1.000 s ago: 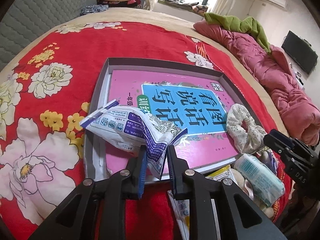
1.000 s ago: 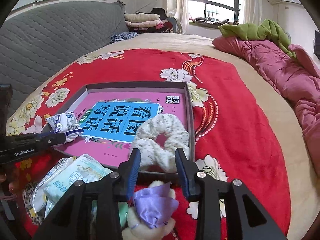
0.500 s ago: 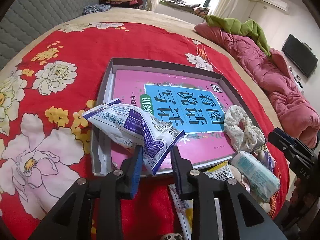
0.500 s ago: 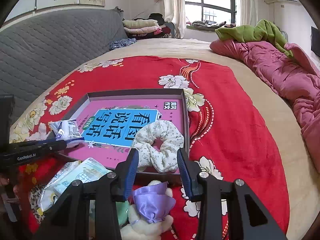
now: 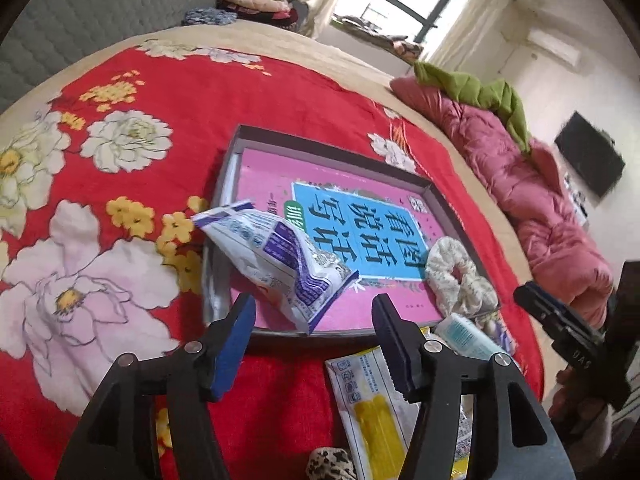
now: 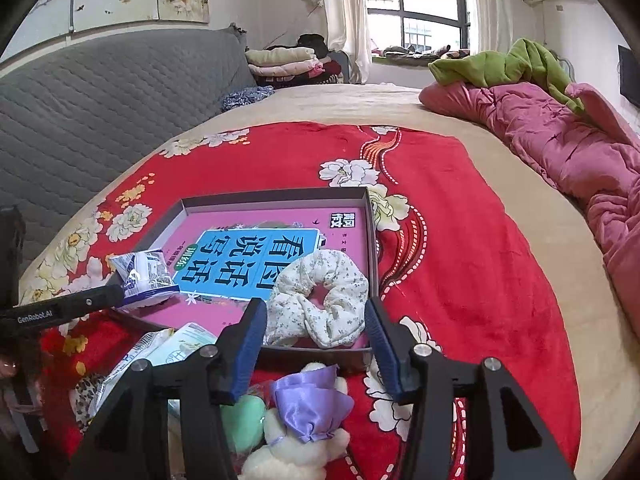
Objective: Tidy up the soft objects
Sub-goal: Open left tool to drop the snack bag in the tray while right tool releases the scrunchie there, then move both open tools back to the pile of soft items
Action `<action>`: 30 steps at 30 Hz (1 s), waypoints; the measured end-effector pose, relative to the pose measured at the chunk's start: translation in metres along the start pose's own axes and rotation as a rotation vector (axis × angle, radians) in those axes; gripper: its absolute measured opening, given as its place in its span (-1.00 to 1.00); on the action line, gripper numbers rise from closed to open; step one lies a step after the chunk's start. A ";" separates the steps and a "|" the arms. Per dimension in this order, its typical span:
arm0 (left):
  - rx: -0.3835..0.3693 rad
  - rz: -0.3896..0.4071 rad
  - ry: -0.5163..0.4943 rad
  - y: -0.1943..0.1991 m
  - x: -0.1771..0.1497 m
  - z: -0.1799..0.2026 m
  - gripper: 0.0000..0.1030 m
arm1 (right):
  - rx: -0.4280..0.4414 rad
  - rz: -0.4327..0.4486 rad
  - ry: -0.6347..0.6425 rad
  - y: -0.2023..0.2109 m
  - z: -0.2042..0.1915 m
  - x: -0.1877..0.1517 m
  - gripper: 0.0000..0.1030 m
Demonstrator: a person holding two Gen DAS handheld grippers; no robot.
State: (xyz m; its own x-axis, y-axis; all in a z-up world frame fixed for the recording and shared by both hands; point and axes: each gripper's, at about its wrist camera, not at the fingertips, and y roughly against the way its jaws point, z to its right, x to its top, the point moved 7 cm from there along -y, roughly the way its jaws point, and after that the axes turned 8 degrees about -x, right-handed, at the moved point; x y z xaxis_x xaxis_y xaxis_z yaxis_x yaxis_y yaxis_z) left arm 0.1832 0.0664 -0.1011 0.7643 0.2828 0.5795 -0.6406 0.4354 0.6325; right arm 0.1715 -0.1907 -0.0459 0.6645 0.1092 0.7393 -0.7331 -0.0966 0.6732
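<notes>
You are partway through: two soft things already lie in the shallow grey tray (image 5: 454, 216) on the red flowered blanket (image 5: 240, 92), on top of the pink and blue book (image 5: 372, 220) that fills it. The white and purple packet (image 5: 276, 256) rests at the tray's near left corner, one end poking over the rim, and your left gripper (image 5: 312, 316) hangs just short of it with its jaws spread wide and nothing between them. The flowered scrunchie (image 6: 320, 304) sits in the near right corner, and your right gripper (image 6: 316, 330) is likewise spread and empty just in front of it. What is left, I judge, is the pile on the blanket outside the tray's near edge: the plush toy with a purple bow (image 6: 308, 412), a green soft piece (image 6: 242, 420), the pale blue tissue pack (image 5: 464, 338), a packet with yellow print (image 5: 372, 404) and a leopard-print item (image 5: 330, 462).
</notes>
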 end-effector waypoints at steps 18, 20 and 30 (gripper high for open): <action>0.100 0.128 -0.036 0.078 0.004 0.015 0.46 | 0.023 0.087 -0.022 0.036 0.003 0.017 0.36; 0.102 0.138 -0.046 0.084 0.004 0.020 0.47 | 0.026 0.100 -0.020 0.042 0.002 0.019 0.38; 0.126 0.150 -0.078 0.114 -0.003 0.042 0.47 | 0.042 0.144 -0.004 0.072 -0.004 0.024 0.39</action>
State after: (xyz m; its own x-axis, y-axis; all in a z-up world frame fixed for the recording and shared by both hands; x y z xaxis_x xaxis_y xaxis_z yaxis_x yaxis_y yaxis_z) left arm 0.1051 0.0796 -0.0096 0.6551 0.2667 0.7069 -0.7544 0.2819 0.5928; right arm 0.1336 -0.1909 0.0205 0.5536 0.0868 0.8282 -0.8142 -0.1526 0.5602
